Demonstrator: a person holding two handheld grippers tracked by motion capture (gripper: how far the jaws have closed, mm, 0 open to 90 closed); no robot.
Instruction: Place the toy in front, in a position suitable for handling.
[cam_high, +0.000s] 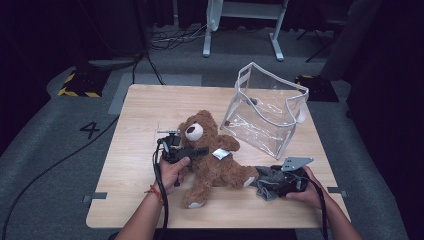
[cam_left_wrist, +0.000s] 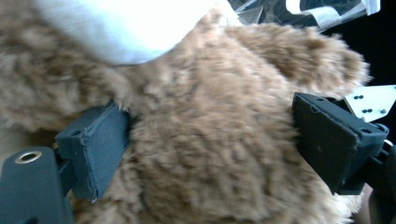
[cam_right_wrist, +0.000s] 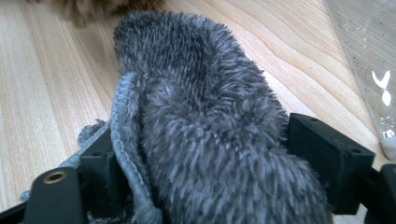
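A brown teddy bear (cam_high: 215, 165) lies on its back in the middle of the wooden table (cam_high: 135, 115), white muzzle turned left. My left gripper (cam_high: 197, 152) reaches in from the left at the bear's chest. In the left gripper view its jaws stand wide on either side of the furry body (cam_left_wrist: 210, 93), pads at the fur without squeezing it. A grey fluffy cloth (cam_high: 265, 177) lies by the bear's foot. My right gripper (cam_high: 272, 184) is shut on it; the cloth (cam_right_wrist: 196, 70) fills the gap between the jaws, its stitched hem against the left pad.
A clear plastic bag (cam_high: 265, 115) with white handles stands upright at the back right of the table, close behind the bear. A white tag (cam_high: 220, 154) sticks out of the bear's side. Bare wood lies to the left. Cables run across the floor beyond.
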